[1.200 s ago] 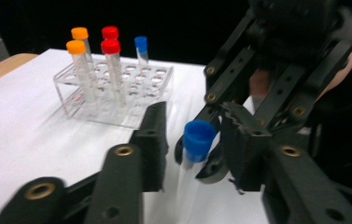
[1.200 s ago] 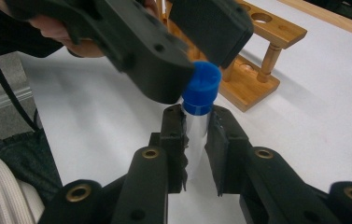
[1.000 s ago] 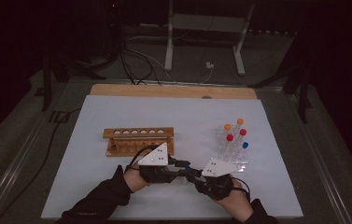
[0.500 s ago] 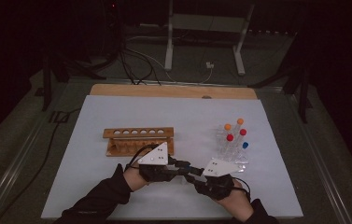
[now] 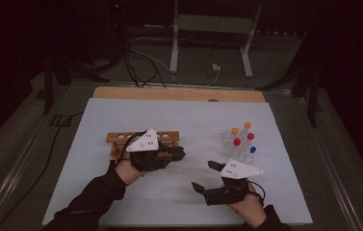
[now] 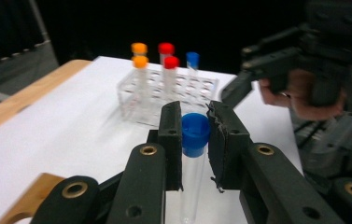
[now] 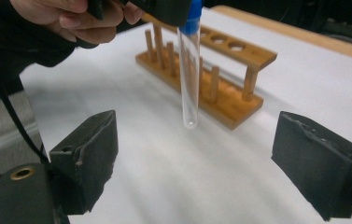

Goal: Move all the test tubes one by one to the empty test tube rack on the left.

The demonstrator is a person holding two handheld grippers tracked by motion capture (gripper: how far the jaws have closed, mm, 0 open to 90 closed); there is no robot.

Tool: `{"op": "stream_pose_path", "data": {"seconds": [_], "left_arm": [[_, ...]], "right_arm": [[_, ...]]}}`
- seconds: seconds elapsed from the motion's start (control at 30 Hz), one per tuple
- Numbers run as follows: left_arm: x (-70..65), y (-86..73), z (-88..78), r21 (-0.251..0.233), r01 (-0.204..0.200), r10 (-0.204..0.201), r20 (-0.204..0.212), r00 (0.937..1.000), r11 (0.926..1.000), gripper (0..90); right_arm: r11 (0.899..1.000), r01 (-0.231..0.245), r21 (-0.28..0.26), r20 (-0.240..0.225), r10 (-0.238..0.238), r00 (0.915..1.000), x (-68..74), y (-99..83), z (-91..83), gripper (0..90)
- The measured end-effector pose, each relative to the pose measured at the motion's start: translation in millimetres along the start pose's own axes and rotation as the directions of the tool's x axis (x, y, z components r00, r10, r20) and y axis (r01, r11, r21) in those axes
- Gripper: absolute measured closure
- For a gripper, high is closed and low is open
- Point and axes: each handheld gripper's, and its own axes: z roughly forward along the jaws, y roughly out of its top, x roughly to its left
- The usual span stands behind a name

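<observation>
Right tongs (image 5: pixel 203 175) apart, empty, near wooden rack (image 7: pixel 220 74). Left tongs (image 6: pixel 193 135) clamped on tube (image 6: pixel 193 158) at blue cap, tube hanging just before rack. Judgement: keep tube plumb, centre over hole, lower slowly. Clear rack (image 5: pixel 239 144) beyond.

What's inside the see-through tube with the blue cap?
Nothing that I can see. The tube held in the left gripper looks clear and empty down to its round tip, with the wooden rack showing through it. The blue cap hides the very top.
</observation>
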Motion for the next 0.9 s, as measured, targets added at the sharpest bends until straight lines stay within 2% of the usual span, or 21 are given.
{"op": "stream_pose_path", "data": {"seconds": [0.1,0.13,0.17,0.23,0.27,0.4,0.47,0.53,0.6,0.9], "left_arm": [[6.3,5.2,-5.4,-0.002,0.003,-0.004,-0.033,0.9994,1.0000,77.4],[8.5,6.8,-7.0,0.000,0.001,-0.001,-0.046,0.9990,1.0000,77.4],[10.6,8.3,-8.4,0.001,0.001,-0.001,-0.056,0.9984,1.0000,77.4],[15.9,11.0,-11.4,0.002,0.005,-0.005,-0.076,0.9971,1.0000,77.4],[18.4,12.0,-12.7,0.002,0.009,-0.009,-0.084,0.9965,1.0000,77.4],[28.2,15.8,-16.7,0.001,0.013,-0.013,-0.122,0.9925,0.9999,77.4],[32.7,18.0,-18.5,0.003,0.015,-0.014,-0.140,0.9901,0.9999,77.3],[37.6,19.6,-20.3,-0.005,0.022,-0.022,-0.149,0.9886,0.9997,77.4],[43.4,20.8,-22.3,-0.013,0.032,-0.034,-0.163,0.9861,0.9994,77.4],[65.3,23.3,-23.5,-0.032,0.054,-0.060,-0.234,0.9705,0.9980,77.3]], "right_arm": [[1.000,0.004,-0.012,0.003,-0.004,1.0000,-0.7,0.7,-1.1,6.8],[1.000,0.023,-0.013,0.029,-0.023,0.9993,-2.6,0.8,-1.3,6.1],[0.999,0.034,-0.012,0.036,-0.034,0.9988,-3.9,0.7,-1.7,5.7],[0.999,0.034,-0.024,0.035,-0.033,0.9988,-5.8,0.2,-2.1,4.1],[0.999,0.020,-0.036,0.035,-0.018,0.9992,-8.6,0.0,-3.2,2.4],[0.998,0.041,-0.054,0.066,-0.037,0.9971,-9.0,0.0,-5.6,2.4],[0.996,0.030,-0.080,0.079,-0.024,0.9966,-8.4,0.6,-8.8,2.4],[0.997,0.022,-0.069,0.073,-0.017,0.9972,-8.3,1.5,-9.4,2.4],[0.997,0.007,-0.082,0.068,-0.002,0.9977,-7.8,1.8,-10.9,2.4],[0.995,0.010,-0.097,0.074,-0.003,0.9972,-7.3,1.9,-13.0,1.7]]}}
